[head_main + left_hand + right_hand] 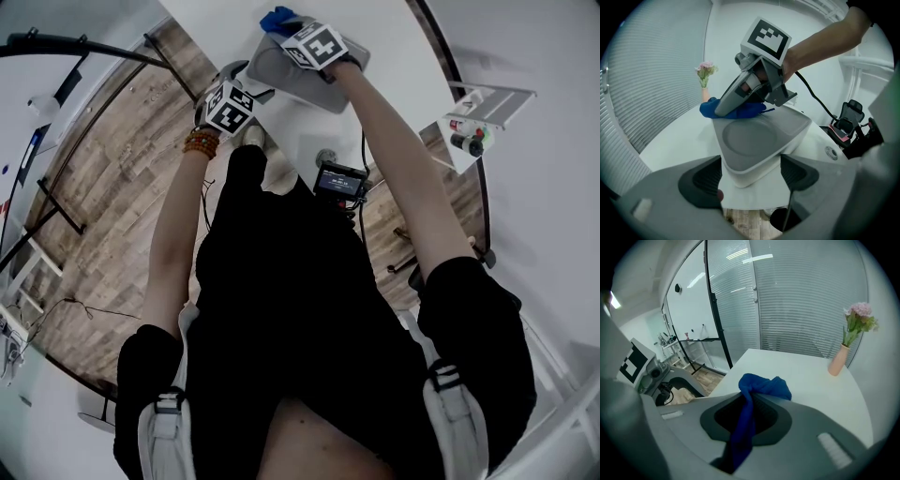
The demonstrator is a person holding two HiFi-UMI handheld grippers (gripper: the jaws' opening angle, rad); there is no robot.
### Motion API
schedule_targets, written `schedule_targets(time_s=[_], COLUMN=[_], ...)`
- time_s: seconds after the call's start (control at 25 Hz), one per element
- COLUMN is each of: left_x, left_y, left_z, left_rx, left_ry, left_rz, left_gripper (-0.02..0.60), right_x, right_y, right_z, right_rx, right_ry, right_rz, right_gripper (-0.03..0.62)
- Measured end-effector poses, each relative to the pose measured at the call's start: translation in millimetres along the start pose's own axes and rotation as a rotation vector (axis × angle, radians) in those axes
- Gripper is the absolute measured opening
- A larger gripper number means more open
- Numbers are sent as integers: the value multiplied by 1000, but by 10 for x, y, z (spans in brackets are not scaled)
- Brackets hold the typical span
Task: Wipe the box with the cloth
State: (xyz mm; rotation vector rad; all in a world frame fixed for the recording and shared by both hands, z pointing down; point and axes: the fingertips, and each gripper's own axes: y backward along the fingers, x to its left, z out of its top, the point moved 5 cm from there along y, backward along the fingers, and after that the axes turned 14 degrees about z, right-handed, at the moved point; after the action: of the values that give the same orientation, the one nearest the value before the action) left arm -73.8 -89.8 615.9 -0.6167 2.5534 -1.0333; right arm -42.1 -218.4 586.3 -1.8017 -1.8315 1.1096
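Observation:
A grey box [281, 67] with a white body lies on the white table [398, 84]. In the left gripper view its near corner [752, 159] sits between my left gripper's [751, 177] dark pads [705, 180], which press its two sides. My right gripper [723, 107] is shut on a blue cloth [743, 111] and rests it on the box's far edge. The right gripper view shows the cloth [757, 390] pinched in the jaws and bunched past the tips. In the head view the cloth [277, 17] peeks out beyond the right gripper [292, 28]; the left gripper [242, 82] is at the box's near left.
A pink vase with flowers [843, 350] stands on the table's far side. A small screen device [339, 180] hangs at the person's waist near the table's edge. A button panel [469, 131] sits at the right. Wooden floor [103, 197] lies below, to the left.

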Motion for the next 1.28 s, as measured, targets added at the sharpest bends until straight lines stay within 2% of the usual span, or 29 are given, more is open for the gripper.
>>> schedule_targets(time_s=[0.2,0.56,0.8,1.04,1.2,1.28], left_x=[-8,-4,-5,-18,4,-9], left_y=[6,0,-12,-1,13,-7], left_z=[5,-17,-8,-6,-12,4], left_rx=[-2,-6,-8,-13,4,4], left_ry=[1,1,5,7,14,15], left_rz=[-1,-4,-1,-3,3,3], left_gripper=[400,399,399,399,400,399], right_x=[31,99,151,205,364,421], right_y=[25,38,43,57,21,5], right_z=[0,-3,-7,-13,-3,-31], right_rx=[1,-22,-44,-38,-34,-19], right_ry=[-37,-28,18,62,116,140], right_rz=[51,98,121,94,140,126], right_gripper=[61,62,63,64,63,63])
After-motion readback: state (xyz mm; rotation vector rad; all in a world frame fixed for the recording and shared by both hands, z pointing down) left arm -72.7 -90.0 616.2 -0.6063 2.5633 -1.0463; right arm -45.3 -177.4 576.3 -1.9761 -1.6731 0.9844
